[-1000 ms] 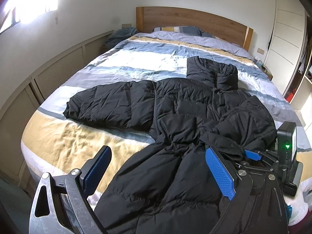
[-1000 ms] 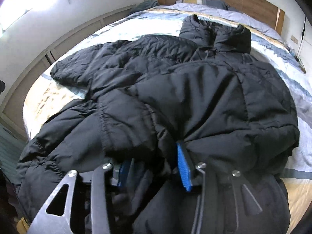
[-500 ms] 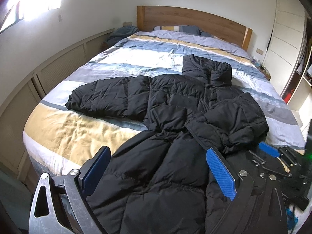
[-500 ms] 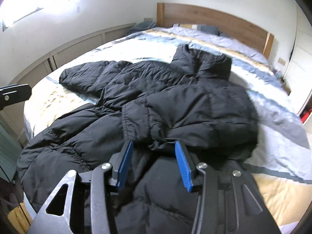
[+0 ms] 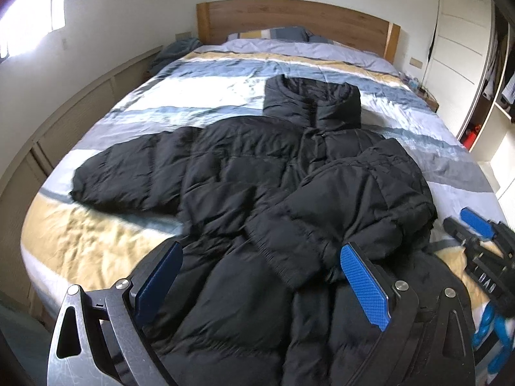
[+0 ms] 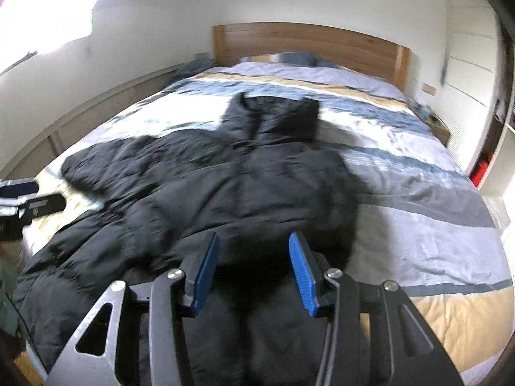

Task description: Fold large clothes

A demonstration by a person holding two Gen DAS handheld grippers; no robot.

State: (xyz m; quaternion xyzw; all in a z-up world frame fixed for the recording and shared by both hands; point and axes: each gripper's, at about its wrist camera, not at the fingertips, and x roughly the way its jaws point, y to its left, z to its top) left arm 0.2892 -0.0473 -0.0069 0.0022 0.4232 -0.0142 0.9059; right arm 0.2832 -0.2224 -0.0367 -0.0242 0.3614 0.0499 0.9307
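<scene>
both grippers, left gripper [image 5: 260, 286] and right gripper [image 6: 254, 270], hung wide open, empty, over the black jacket [image 5: 257, 193], one sleeve [image 5: 347, 206] folded inward to narrow it.

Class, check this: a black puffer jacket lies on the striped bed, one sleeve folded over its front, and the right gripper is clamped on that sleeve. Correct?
Not quite. The right gripper is open and holds nothing, as the right wrist view shows. The jacket, the bed and the folded sleeve are as stated.
</scene>
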